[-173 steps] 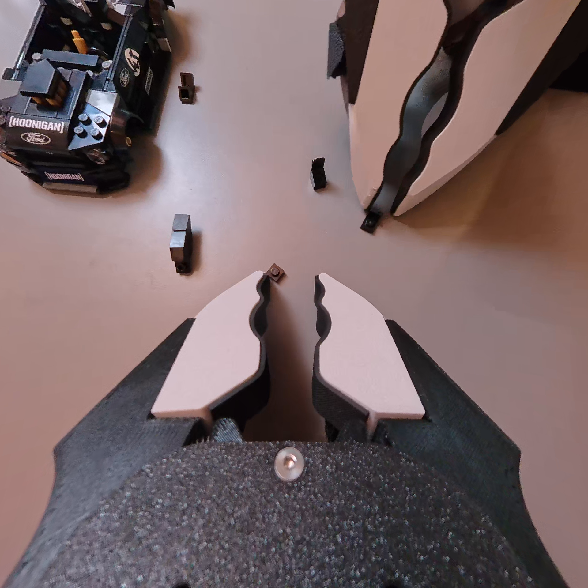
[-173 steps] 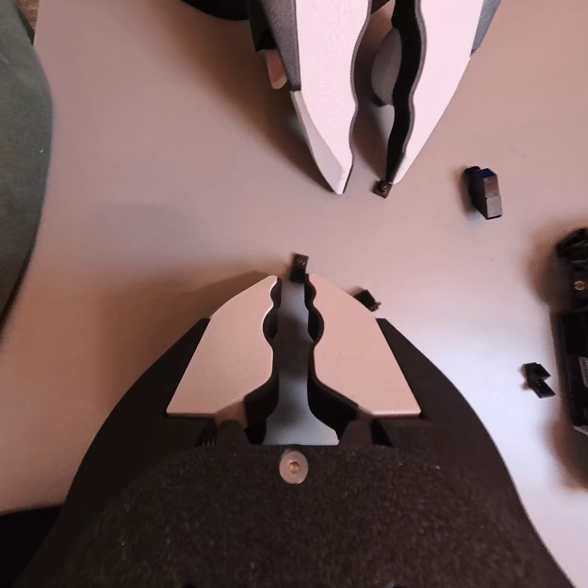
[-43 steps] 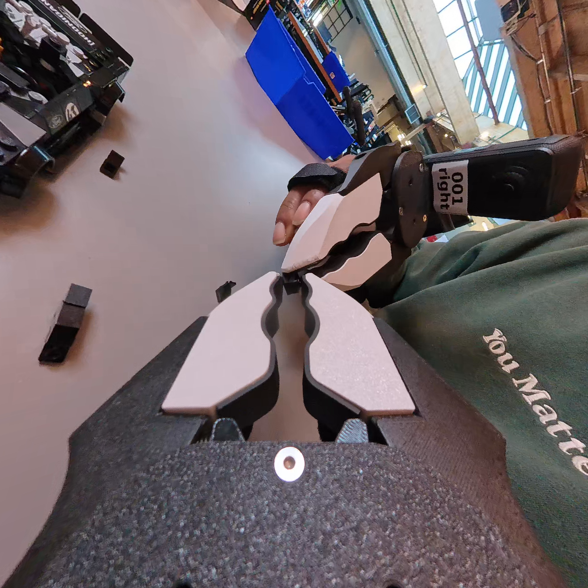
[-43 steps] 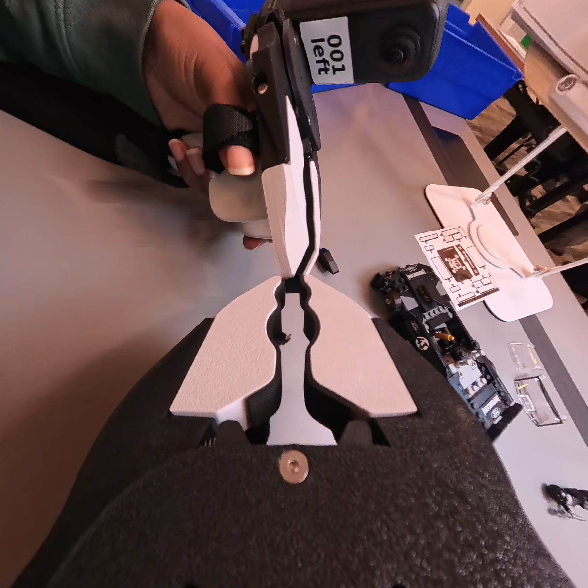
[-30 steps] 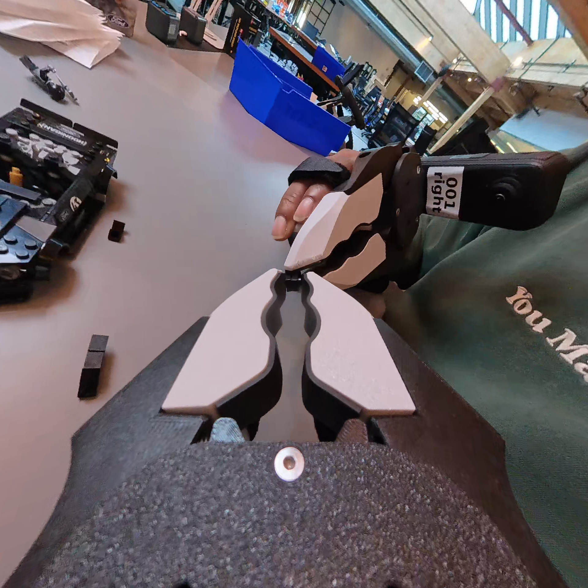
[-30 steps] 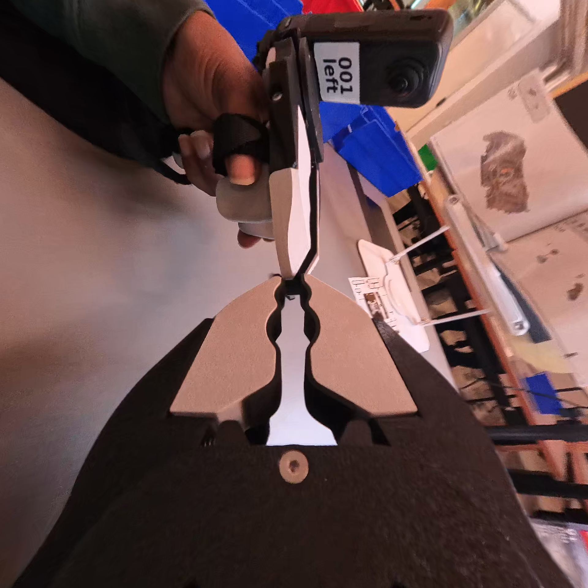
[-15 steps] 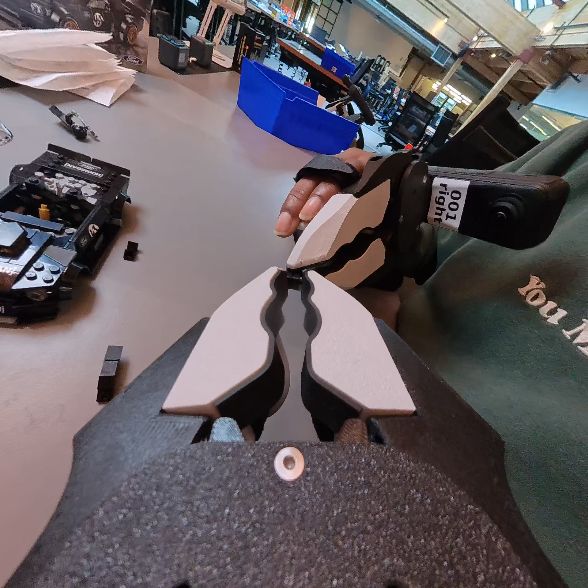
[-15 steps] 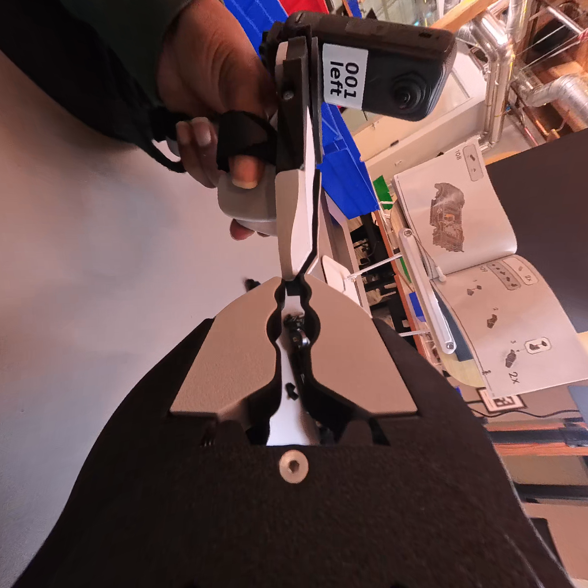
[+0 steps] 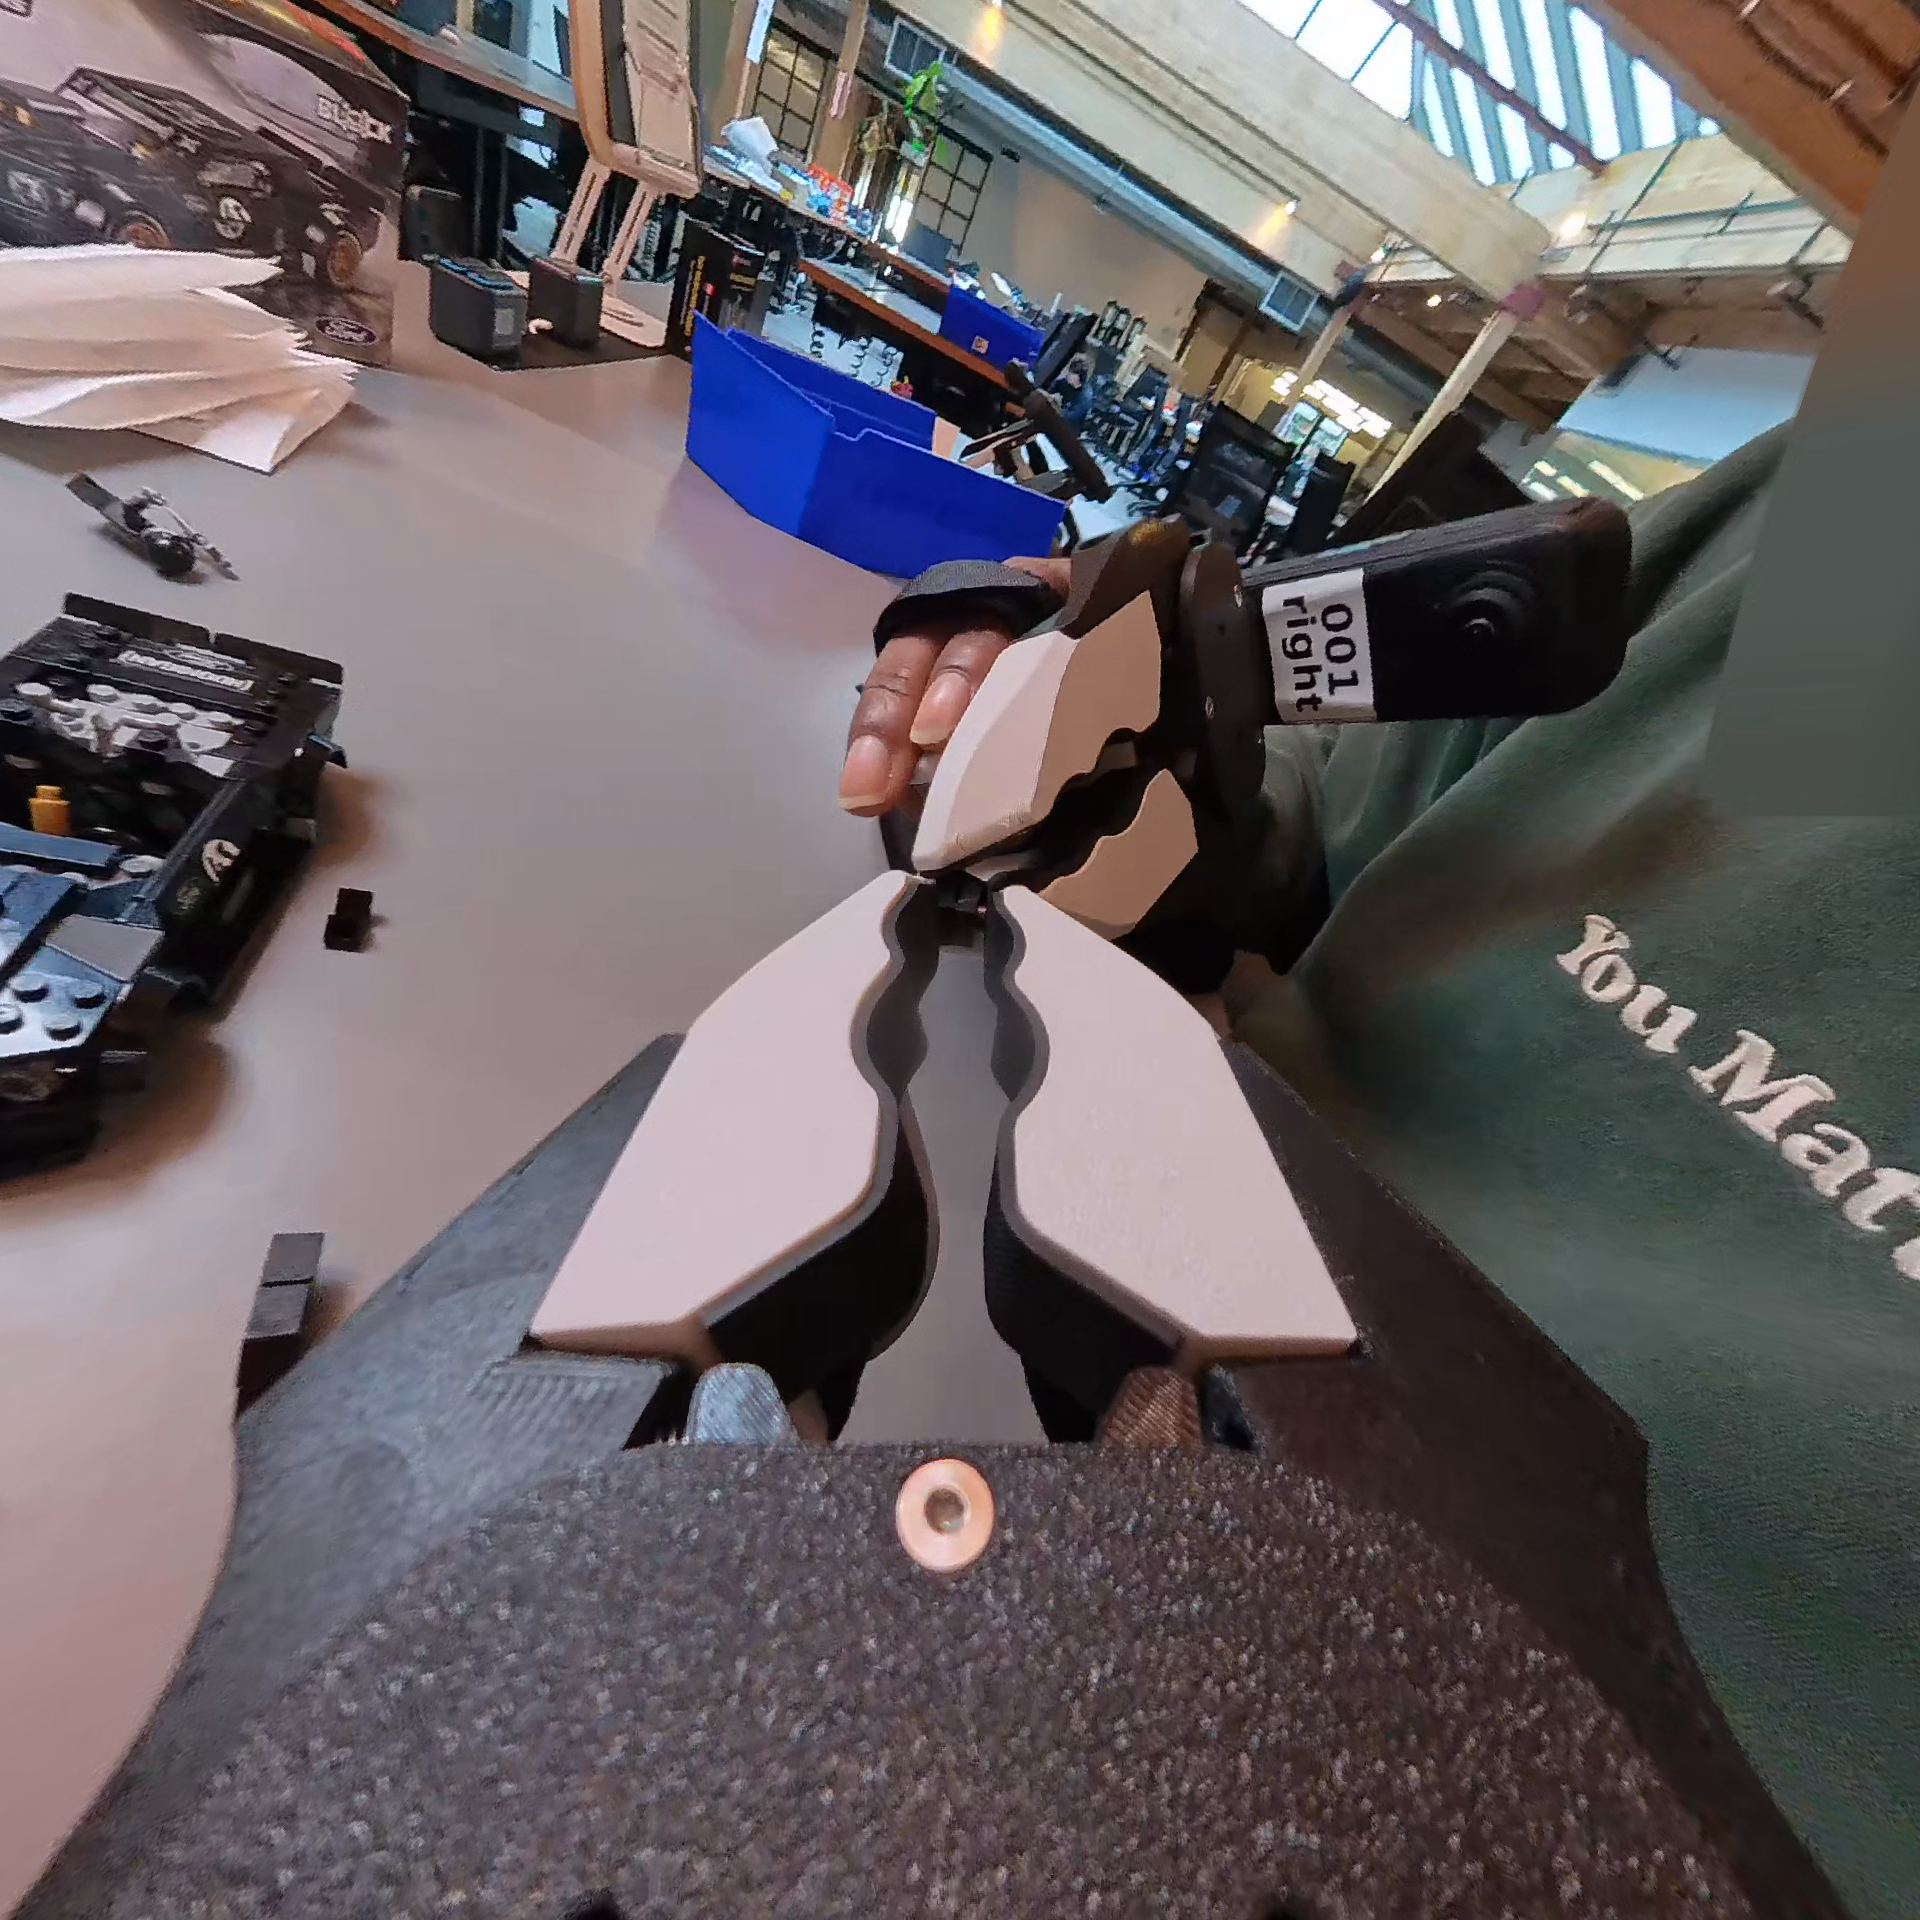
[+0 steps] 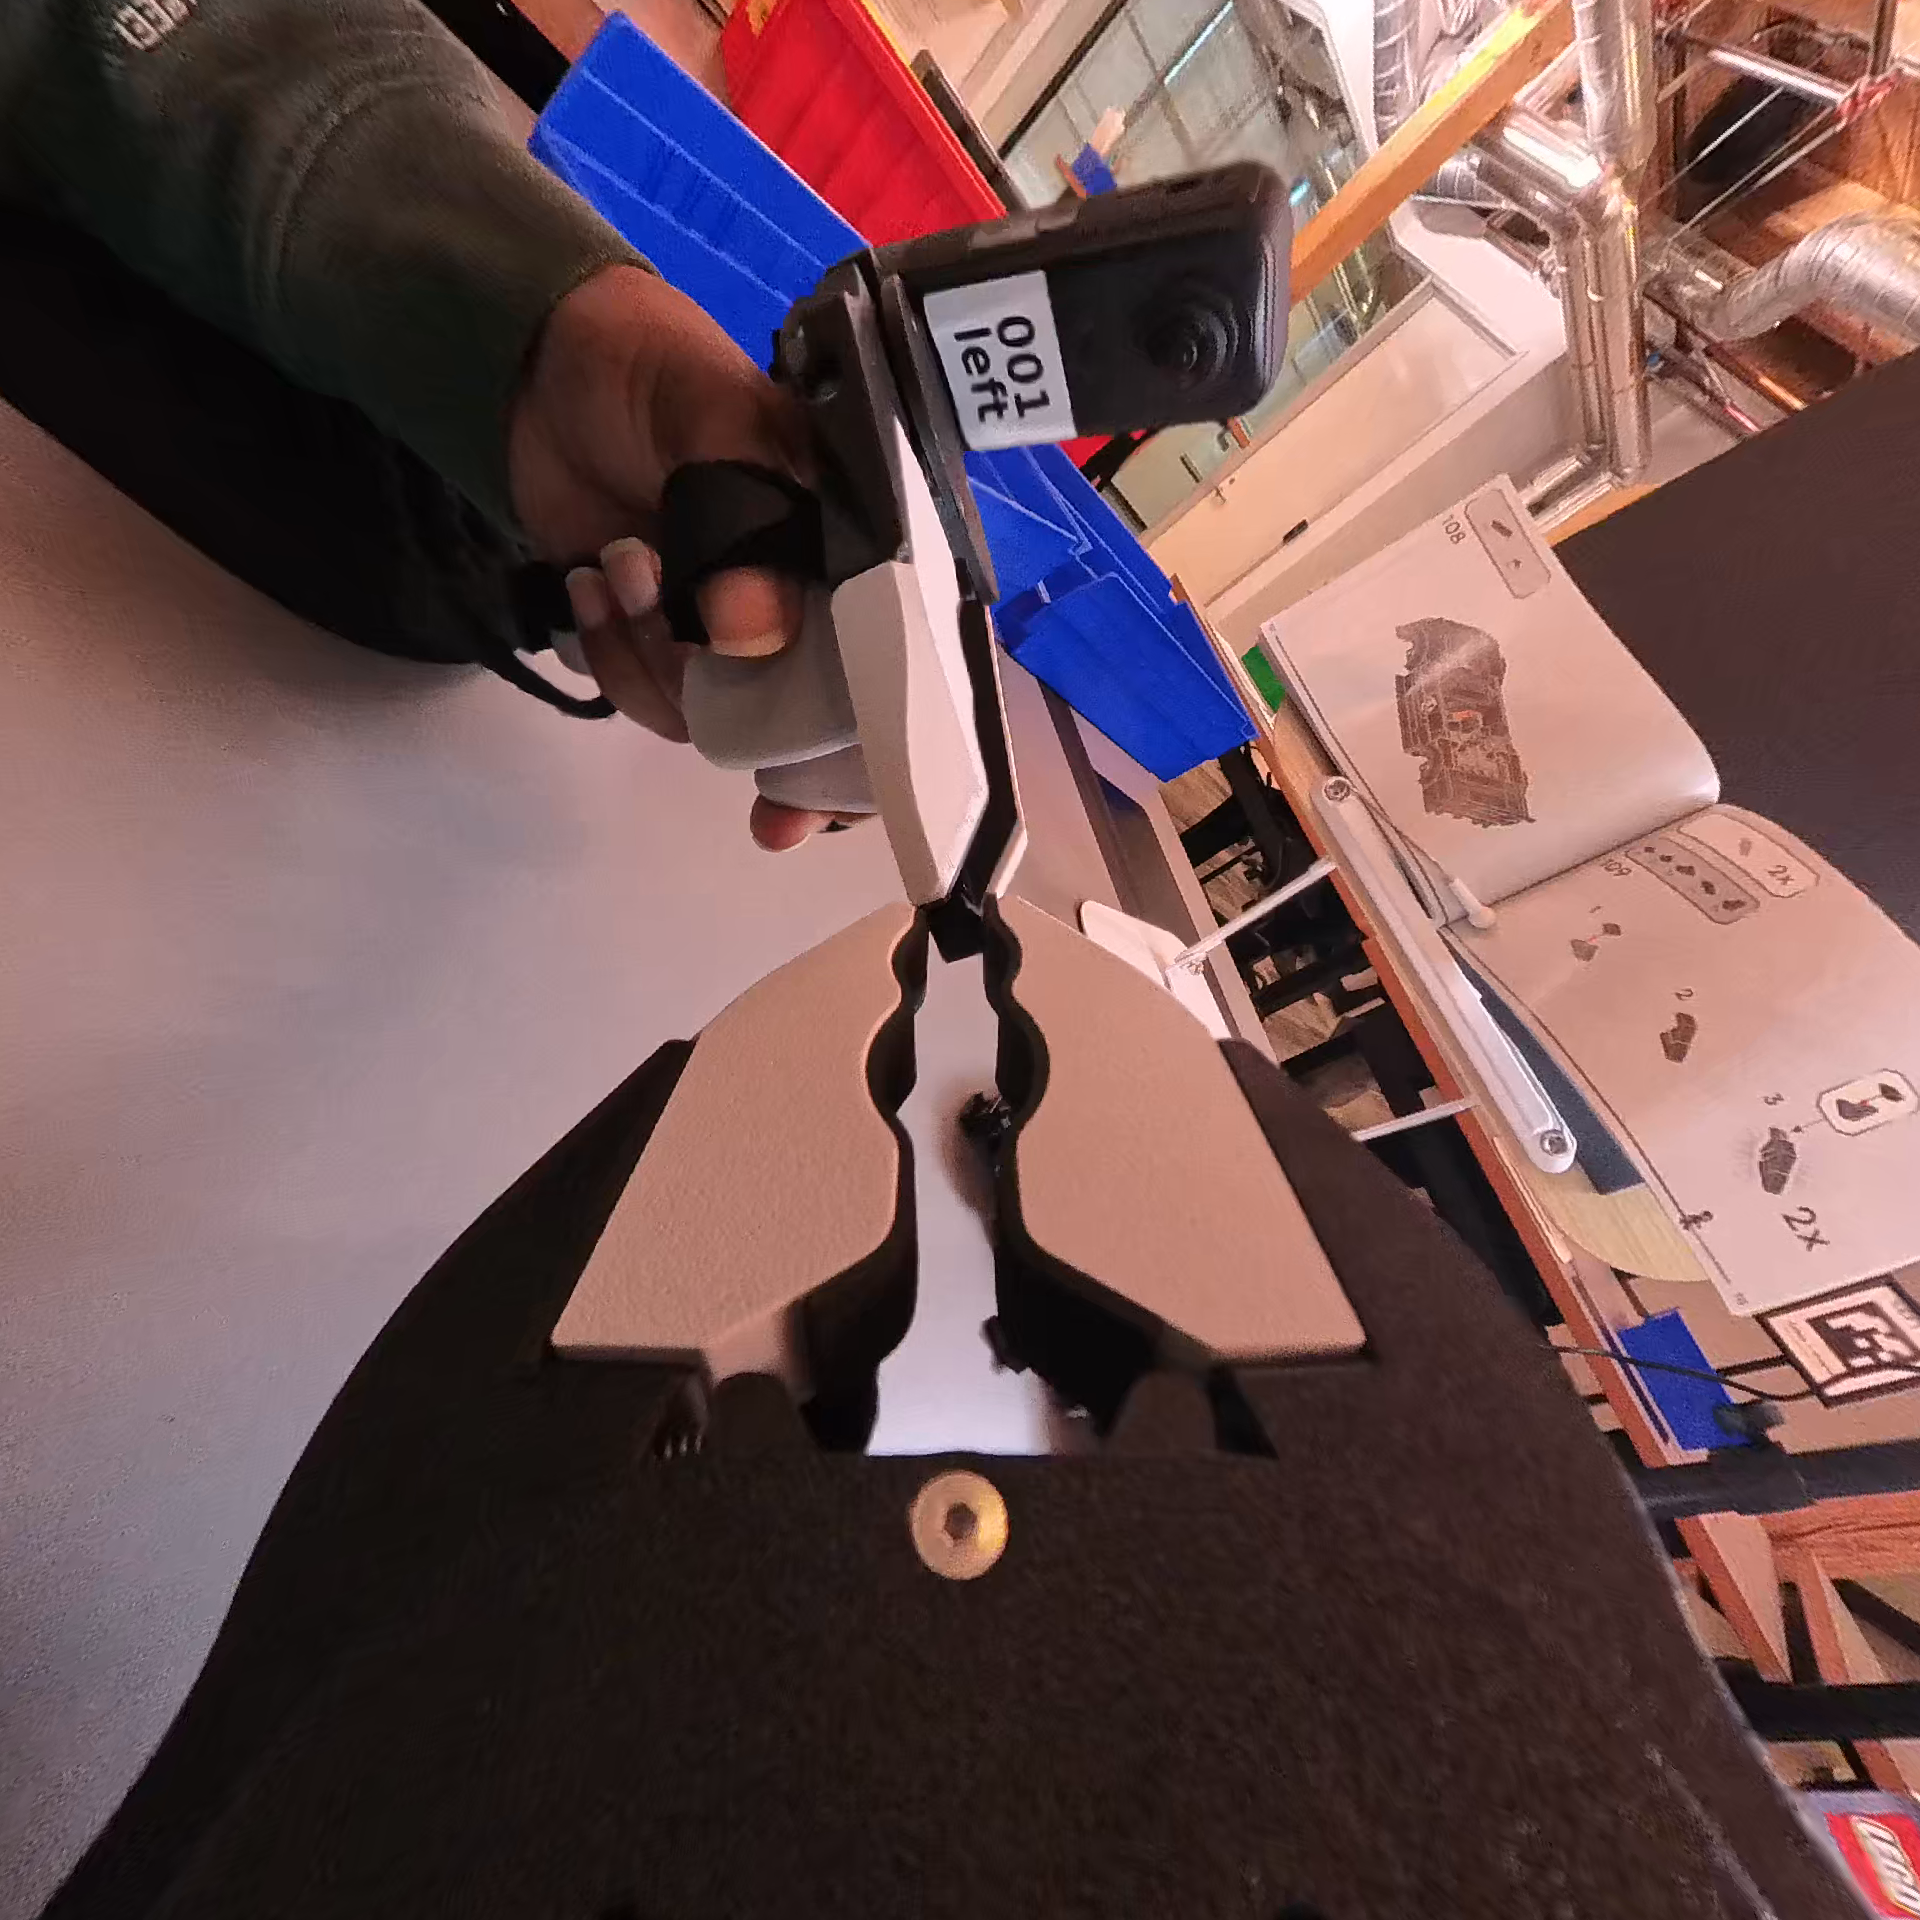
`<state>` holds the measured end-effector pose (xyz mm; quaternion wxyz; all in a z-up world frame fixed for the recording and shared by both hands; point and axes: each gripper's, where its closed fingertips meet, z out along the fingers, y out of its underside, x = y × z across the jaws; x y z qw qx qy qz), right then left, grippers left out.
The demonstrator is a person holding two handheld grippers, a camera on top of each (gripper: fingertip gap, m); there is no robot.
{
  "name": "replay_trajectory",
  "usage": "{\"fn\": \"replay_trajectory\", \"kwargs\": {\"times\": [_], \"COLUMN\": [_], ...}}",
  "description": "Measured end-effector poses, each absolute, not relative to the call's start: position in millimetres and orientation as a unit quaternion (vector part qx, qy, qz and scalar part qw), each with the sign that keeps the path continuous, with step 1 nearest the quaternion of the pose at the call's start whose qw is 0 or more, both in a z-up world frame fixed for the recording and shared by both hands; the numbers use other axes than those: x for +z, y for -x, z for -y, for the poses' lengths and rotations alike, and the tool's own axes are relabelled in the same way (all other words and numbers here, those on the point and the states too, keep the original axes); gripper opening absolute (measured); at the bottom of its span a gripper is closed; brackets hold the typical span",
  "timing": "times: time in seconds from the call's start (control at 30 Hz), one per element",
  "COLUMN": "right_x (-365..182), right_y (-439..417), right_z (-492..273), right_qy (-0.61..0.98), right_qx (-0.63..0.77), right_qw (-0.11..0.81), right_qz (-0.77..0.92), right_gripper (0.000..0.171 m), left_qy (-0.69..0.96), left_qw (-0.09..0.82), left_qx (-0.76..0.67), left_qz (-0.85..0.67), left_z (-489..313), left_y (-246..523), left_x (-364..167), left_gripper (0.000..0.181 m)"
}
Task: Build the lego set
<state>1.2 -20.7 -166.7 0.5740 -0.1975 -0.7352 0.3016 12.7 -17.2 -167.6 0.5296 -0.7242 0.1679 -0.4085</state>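
Both grippers are lifted above the table and meet tip to tip. My left gripper (image 9: 951, 902) is shut on a small black lego piece (image 9: 958, 906). My right gripper (image 10: 956, 930) is shut on a small black lego piece (image 10: 954, 928). The two pieces press together at the tips, and I cannot tell them apart there. The right gripper shows in the left wrist view (image 9: 987, 850), the left gripper in the right wrist view (image 10: 961, 899). The partly built black lego car (image 9: 114, 790) lies on the table at the left.
Loose black pieces (image 9: 348, 920) (image 9: 281, 1304) lie near the car. A blue bin (image 9: 862, 473), white paper bags (image 9: 156, 353) and the set's box (image 9: 197, 187) stand at the back. An open instruction booklet (image 10: 1621, 894) stands on a holder at right. A person's green sleeve (image 9: 1662, 1039) is close. My two grippers' fingertips are within a few centimetres of each other. The partly built black lego car (image 9: 114, 790) is about 20 cm from both grippers' fingertips.
Both grippers picked small black pieces off the table, lifted them and brought them together tip to tip. In the last second both views tilted up while the tips stayed pressed together.
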Motion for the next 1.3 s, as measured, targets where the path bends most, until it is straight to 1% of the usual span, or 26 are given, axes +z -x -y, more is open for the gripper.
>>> {"fn": "replay_trajectory", "kwargs": {"times": [0.13, 0.33, 0.57, 0.9, 1.07, 1.3], "right_x": [-166.7, -166.4, -157.5, -157.4, -156.8, -149.0], "right_y": [-1.5, -1.0, 0.1, 0.3, 0.2, -0.7], "right_z": [22.4, 23.4, 23.0, 22.8, 23.2, 26.0], "right_qy": [0.194, 0.21, 0.23, 0.223, 0.22, 0.215], "right_qx": [0.28, 0.297, 0.361, 0.34, 0.326, 0.334], "right_qw": [0.583, 0.574, 0.558, 0.569, 0.577, 0.59], "right_qz": [0.738, 0.734, 0.711, 0.715, 0.716, 0.703], "right_gripper": [0.008, 0.008, 0.008, 0.008, 0.008, 0.01], "left_qy": [0.721, 0.713, 0.686, 0.68, 0.687, 0.695], "left_qw": [0.52, 0.512, 0.527, 0.523, 0.529, 0.573], "left_qx": [-0.431, -0.462, -0.486, -0.503, -0.484, -0.4], "left_qz": [-0.154, -0.129, -0.124, -0.106, -0.118, -0.17], "left_z": [17.8, 17.7, 17.8, 18.5, 18.8, 20.6], "left_y": [-13.5, -13.4, -11.9, -9.8, -10.8, -11.6], "left_x": [-167.9, -167.7, -155.7, -153.6, -154.8, -150.8], "left_gripper": [0.011, 0.01, 0.011, 0.01, 0.009, 0.01]}}
